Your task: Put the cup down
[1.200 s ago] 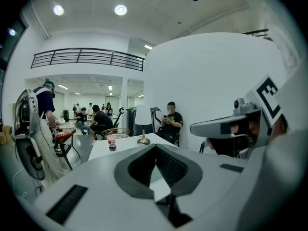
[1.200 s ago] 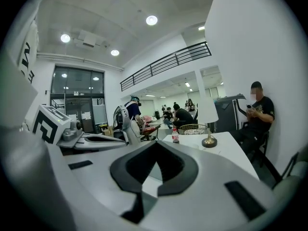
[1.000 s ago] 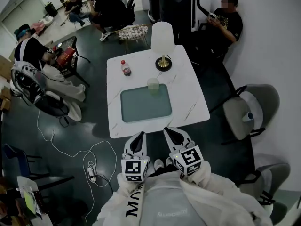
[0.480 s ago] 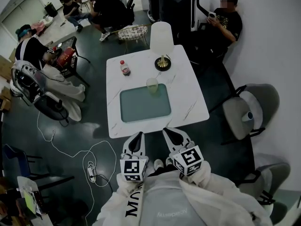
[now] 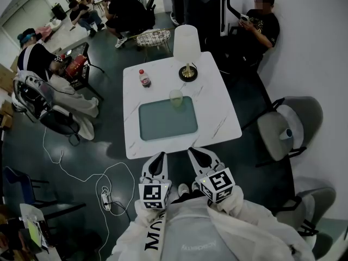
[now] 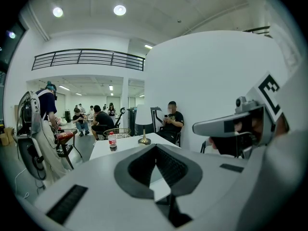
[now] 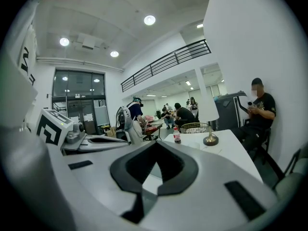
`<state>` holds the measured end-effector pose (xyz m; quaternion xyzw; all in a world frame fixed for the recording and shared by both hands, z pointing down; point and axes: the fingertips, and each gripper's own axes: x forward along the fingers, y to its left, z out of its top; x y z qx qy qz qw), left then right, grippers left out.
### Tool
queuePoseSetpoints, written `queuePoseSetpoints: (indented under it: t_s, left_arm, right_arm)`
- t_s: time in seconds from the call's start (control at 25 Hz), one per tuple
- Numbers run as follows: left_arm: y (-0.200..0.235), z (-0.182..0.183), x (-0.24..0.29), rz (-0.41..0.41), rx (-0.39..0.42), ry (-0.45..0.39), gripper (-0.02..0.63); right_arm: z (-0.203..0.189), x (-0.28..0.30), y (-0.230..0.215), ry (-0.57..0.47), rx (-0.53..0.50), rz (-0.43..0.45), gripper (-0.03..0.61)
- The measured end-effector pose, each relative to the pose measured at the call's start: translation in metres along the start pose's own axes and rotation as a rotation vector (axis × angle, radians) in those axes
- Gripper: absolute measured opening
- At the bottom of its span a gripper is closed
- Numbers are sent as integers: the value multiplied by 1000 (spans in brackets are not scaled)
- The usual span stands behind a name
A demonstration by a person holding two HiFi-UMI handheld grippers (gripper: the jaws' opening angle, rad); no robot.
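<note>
A pale translucent cup (image 5: pixel 175 98) stands upright at the far edge of a grey-green tray (image 5: pixel 163 123) on the white marble table (image 5: pixel 223 118). No gripper touches it. Both grippers are held close to my body, short of the table's near edge and pointing toward it. The left gripper (image 5: pixel 161 156) and the right gripper (image 5: pixel 194 153) are each shut with nothing between their tips. In the left gripper view the jaws (image 6: pixel 155 147) meet at the tip, and the right gripper view shows the same (image 7: pixel 156 144). The jaws hide the cup in both gripper views.
On the table's far side stand a white-shaded lamp (image 5: pixel 186 48) with a brass foot and a red-labelled bottle (image 5: pixel 144 78). A grey chair (image 5: pixel 283 126) is to the right, and a cable with a power strip (image 5: pixel 104 197) lies on the floor to the left. Several people sit around the room.
</note>
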<state>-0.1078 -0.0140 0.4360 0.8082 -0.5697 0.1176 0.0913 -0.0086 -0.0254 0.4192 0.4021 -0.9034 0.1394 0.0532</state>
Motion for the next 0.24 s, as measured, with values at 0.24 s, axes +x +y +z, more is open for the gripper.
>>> queuePoseSetpoints:
  t_s: [0.24]
  left_arm:
    - [1, 2, -1, -1, 8, -8, 11]
  right_arm:
    - [-1, -1, 0, 1, 6, -4, 5]
